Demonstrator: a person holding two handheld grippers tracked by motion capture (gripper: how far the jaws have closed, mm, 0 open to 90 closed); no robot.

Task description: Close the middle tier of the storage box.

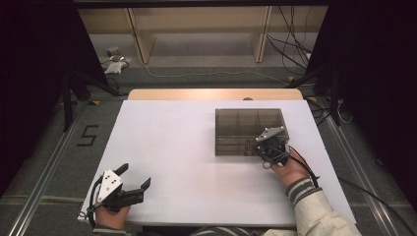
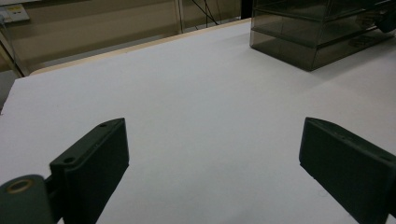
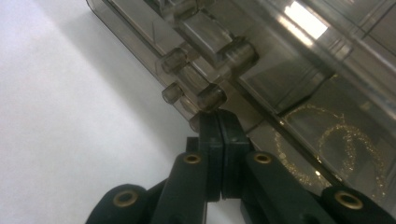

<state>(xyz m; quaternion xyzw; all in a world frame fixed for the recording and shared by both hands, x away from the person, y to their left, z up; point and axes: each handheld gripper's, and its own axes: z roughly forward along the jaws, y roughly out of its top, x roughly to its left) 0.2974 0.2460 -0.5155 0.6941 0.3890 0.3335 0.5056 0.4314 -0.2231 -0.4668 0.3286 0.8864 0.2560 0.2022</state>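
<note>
Two grippers: left gripper idles at the table's near-left corner, jaws spread, empty. Smoky compartment box sits far right, long axis across. Right gripper, jaws clenched, tips at the box's front-edge latch, far nearer.

The organiser box looks like smoky see-through plastic, glossy and smooth (light glints off it). The table has a matt white top with a pale wood edge. Both grippers' jaws are matt black plastic.
</note>
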